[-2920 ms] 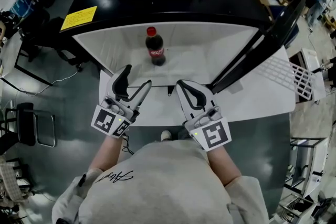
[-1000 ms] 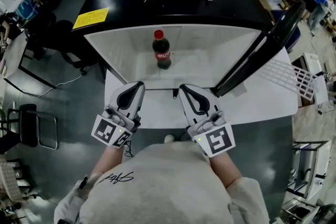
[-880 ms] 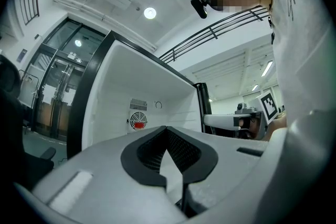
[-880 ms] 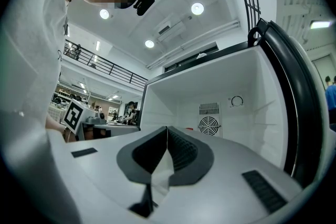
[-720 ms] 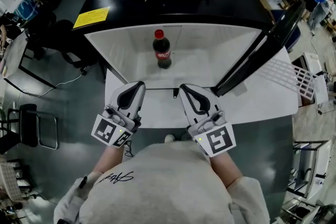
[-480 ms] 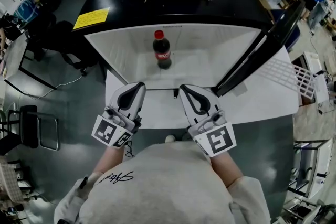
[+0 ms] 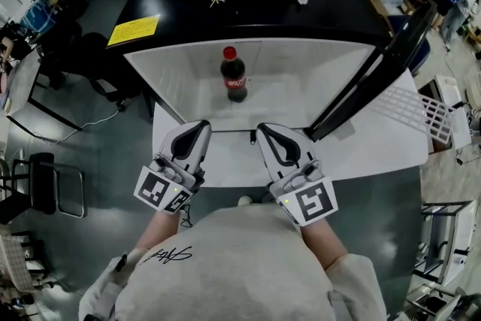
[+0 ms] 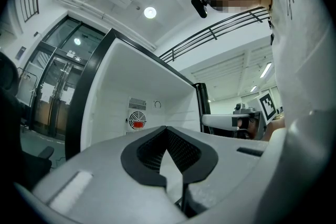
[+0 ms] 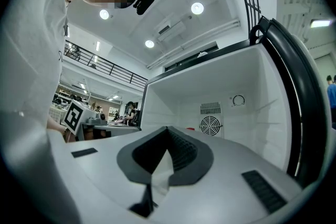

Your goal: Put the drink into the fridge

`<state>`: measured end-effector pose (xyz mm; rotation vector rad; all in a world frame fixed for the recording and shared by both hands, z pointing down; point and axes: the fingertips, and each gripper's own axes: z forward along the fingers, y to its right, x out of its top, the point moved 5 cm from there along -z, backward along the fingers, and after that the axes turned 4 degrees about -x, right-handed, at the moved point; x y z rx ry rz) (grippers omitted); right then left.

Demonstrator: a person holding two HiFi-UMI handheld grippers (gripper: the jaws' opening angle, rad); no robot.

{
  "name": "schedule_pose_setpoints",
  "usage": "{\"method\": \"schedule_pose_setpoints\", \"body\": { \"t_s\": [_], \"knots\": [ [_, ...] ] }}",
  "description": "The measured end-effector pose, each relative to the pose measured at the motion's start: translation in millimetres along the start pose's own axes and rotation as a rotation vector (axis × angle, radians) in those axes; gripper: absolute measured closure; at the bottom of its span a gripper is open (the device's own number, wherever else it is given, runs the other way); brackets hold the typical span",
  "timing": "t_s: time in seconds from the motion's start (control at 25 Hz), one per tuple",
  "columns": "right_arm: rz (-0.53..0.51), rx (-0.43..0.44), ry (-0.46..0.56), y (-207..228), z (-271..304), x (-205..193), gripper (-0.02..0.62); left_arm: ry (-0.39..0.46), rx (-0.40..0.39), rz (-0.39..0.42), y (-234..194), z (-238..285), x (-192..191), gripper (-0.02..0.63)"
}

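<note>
Nearest, the left gripper (image 7: 194, 133) and right gripper (image 7: 269, 135) hover side by side at the front lip of the fridge (image 7: 316, 75). Both are clenched with nothing between their jaws. Farther in, the drink (image 7: 234, 75) stands upright on the fridge's floor, left of centre and well apart from either gripper, so placement looks done. What likely remains is the door (image 7: 370, 76), open at the right. Bring the right gripper round its outer edge and push evenly and gently, so the drink does not tip.
</note>
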<state>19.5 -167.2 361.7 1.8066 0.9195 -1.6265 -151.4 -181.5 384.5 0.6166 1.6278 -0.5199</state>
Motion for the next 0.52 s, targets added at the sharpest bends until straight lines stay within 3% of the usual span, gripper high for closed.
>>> {"method": "schedule_pose_setpoints", "body": {
  "t_s": [0.52],
  "knots": [
    [-0.019,-0.011,0.018,1.9,-1.7,2.1,0.584,-0.003,-0.011,-0.001,5.1,2.0,-1.4,0.603]
  ]
}}
